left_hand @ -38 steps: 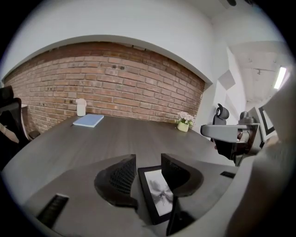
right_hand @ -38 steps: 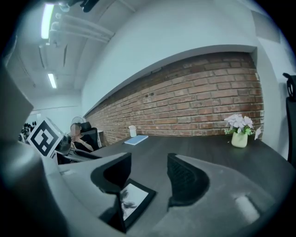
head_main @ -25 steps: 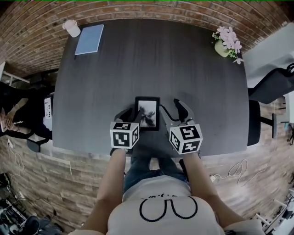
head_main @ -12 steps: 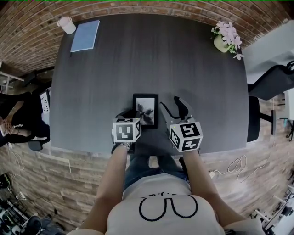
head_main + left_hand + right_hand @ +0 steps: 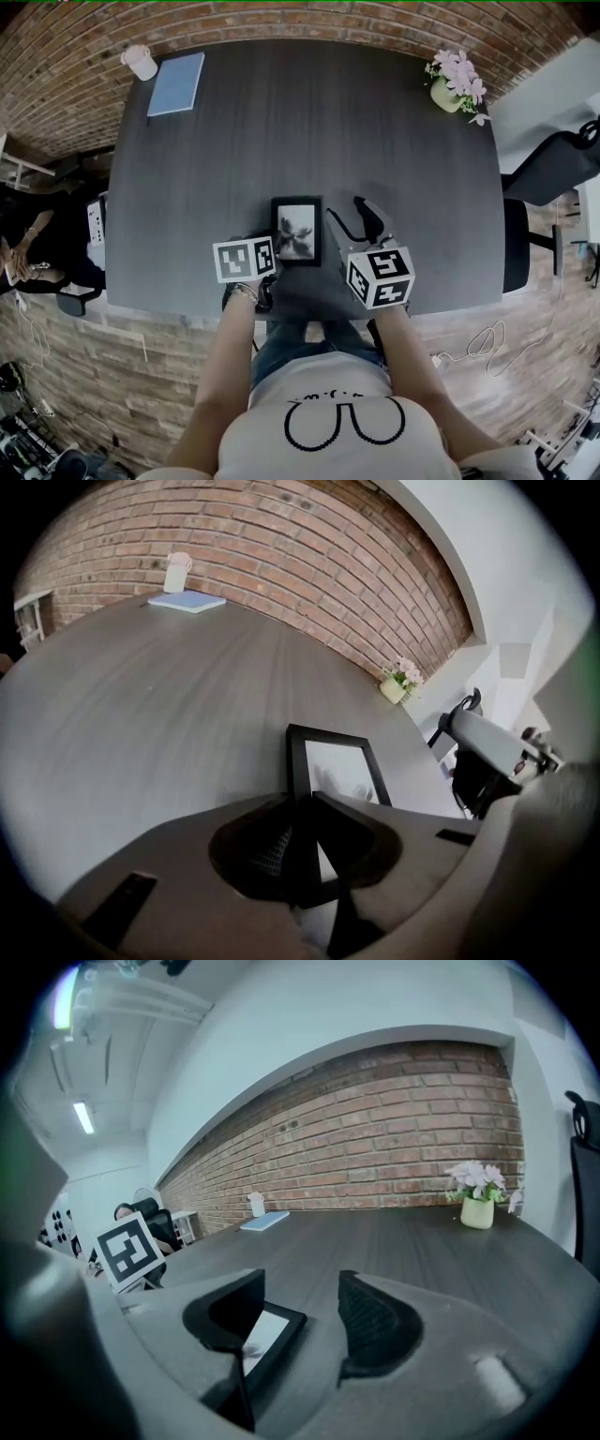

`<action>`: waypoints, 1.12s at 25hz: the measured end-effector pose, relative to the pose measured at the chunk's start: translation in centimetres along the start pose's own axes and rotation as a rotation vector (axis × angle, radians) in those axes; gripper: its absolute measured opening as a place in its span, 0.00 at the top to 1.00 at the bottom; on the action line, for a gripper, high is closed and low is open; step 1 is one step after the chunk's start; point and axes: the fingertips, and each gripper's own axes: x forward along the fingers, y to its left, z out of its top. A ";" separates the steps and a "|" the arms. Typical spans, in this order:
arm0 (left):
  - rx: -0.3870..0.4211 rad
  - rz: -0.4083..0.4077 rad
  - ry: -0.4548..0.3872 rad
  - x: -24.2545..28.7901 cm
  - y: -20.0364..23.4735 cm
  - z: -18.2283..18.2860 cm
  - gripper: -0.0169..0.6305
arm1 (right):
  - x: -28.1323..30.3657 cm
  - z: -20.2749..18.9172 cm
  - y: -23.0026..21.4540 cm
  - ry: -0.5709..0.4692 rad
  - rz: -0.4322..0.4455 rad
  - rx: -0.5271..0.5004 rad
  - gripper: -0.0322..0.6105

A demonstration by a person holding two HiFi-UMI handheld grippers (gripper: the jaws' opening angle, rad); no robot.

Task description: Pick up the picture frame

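Note:
A black picture frame (image 5: 296,231) with a dark flower print lies flat on the dark table (image 5: 281,131), close to its near edge. My left gripper (image 5: 270,265) is at the frame's near left corner. In the left gripper view the frame's left rail (image 5: 298,761) runs between the closing jaws of that gripper (image 5: 302,847) and fills the gap, with the pads against it. My right gripper (image 5: 354,221) hovers just right of the frame, open with nothing between its fingers. The right gripper (image 5: 300,1321) view shows the frame's corner (image 5: 272,1327) behind its left finger.
A blue notebook (image 5: 175,82) and a white cup (image 5: 140,62) sit at the far left corner. A pot of pink flowers (image 5: 455,82) stands at the far right corner. An office chair (image 5: 553,178) is beside the table's right side, and a seated person (image 5: 28,244) is at the left.
My left gripper has rolled and sunk onto the frame's near left corner, and its jaws have narrowed around the rail. The right gripper has kept still.

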 end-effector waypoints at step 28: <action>-0.180 -0.277 0.036 -0.2 0.3 0.2 0.86 | 4.2 -9.4 6.2 0.381 0.336 0.740 0.62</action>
